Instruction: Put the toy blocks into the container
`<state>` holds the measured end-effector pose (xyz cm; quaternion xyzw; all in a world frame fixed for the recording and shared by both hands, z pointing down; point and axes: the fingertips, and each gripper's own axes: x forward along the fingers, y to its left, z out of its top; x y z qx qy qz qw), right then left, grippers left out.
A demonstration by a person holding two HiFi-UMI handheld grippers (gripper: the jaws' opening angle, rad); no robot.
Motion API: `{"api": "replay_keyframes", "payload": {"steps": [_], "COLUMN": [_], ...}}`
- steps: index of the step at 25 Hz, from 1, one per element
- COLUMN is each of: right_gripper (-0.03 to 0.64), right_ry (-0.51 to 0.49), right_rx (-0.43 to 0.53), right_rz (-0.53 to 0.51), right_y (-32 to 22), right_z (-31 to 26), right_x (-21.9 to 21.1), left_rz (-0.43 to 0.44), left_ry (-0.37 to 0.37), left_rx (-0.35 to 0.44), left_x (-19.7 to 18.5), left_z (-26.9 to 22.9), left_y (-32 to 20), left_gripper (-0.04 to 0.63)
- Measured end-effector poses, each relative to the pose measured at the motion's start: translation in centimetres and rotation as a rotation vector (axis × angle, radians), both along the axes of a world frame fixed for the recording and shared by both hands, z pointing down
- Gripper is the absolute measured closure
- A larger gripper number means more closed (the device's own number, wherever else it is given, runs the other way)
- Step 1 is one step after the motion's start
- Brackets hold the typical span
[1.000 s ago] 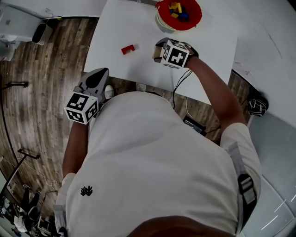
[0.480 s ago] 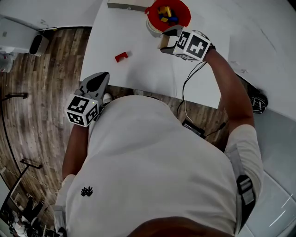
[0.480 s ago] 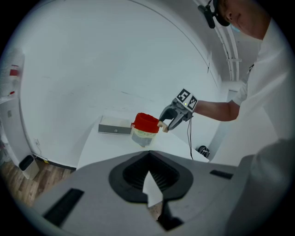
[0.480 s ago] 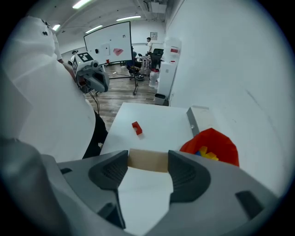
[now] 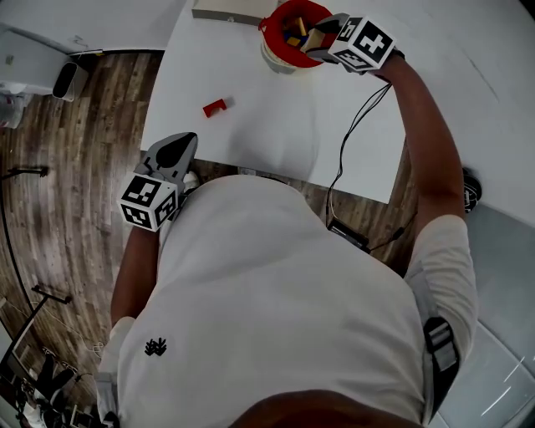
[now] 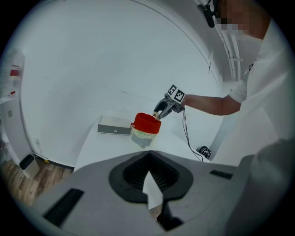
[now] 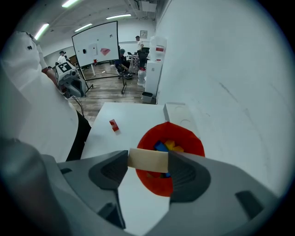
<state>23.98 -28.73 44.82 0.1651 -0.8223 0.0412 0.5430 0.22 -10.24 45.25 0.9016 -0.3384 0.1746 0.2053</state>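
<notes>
My right gripper (image 7: 147,162) is shut on a tan toy block (image 7: 146,160), which spans the gap between its two pads. It hangs over the near rim of the red container (image 7: 184,138), which holds blue and yellow blocks (image 7: 167,146). In the head view the right gripper (image 5: 320,38) sits at the container's (image 5: 280,25) right rim. A small red block (image 5: 214,107) lies loose on the white table (image 5: 259,134). My left gripper (image 5: 177,147) is shut and empty, off the table's near edge; its jaws (image 6: 148,159) point toward the container (image 6: 146,123).
A flat grey-white box (image 5: 224,10) lies at the table's back edge, left of the container. Wood floor (image 5: 75,167) lies to the left of the table. A black cable (image 5: 347,142) hangs from my right gripper across the table's right side.
My right gripper has carried the tan block up and away across the table, from its near middle to the container's rim. The left gripper has stayed about where it was.
</notes>
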Motion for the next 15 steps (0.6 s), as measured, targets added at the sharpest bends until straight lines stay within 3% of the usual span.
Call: {"api": "replay_keyframes", "payload": {"steps": [15], "right_gripper": [0.341], "right_ry": [0.118], "right_rx": [-0.112], "right_rz": [0.012], "right_y": [-7.0], "right_z": [7.2], "right_x": [0.0], "left_rz": [-0.13], "left_ry": [-0.025], "left_rx": [-0.029], "left_x": [-1.8], "left_z": [0.4], "left_y": [0.5], "left_gripper": [0.589]}}
